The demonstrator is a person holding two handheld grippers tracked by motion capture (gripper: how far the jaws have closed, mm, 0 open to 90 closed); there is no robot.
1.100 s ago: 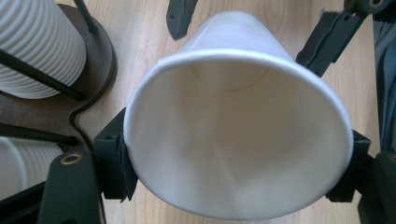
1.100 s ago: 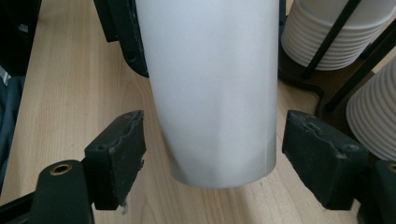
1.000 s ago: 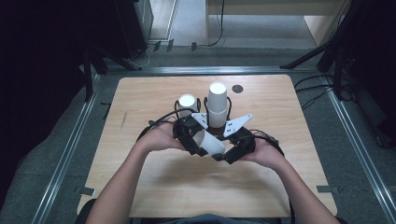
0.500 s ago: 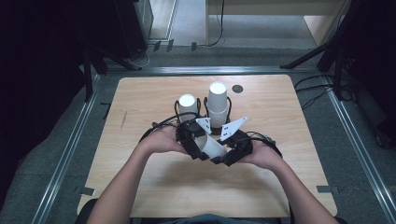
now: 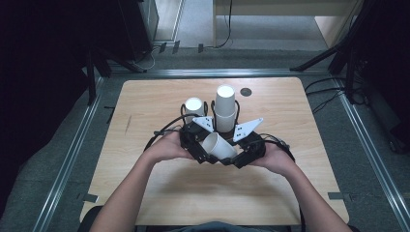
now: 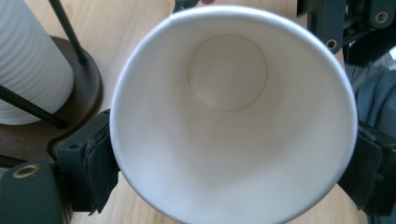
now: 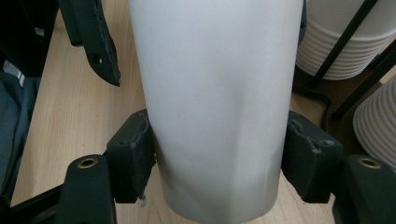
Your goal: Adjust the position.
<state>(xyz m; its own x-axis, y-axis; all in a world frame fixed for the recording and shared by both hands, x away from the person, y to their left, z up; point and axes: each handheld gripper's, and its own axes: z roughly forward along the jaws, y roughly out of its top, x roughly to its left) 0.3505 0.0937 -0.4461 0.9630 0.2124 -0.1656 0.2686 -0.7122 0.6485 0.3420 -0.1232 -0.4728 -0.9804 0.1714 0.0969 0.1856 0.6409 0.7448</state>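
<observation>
Cup (image 5: 220,146): lies tilted between both grippers, above the surface (image 5: 145,101).
Right gripper (image 7: 219,158): jaws clenched on the cup's wall, one pad each side.
Left gripper (image 6: 229,172): jaws just widened; cup's mouth sits between them, pads at the rim; pressing or not, cannot tell.
Stacks (image 5: 225,108): just beyond the jaws.

Lighting was pretty uneven: the table (image 5: 159,193) was evenly lit from above with only soft shadows, while the room around it sank into near black. The high view looked a bit soft and grainy. Both gripper views were sharper, though the white cup (image 6: 233,116) nearly blew out.
</observation>
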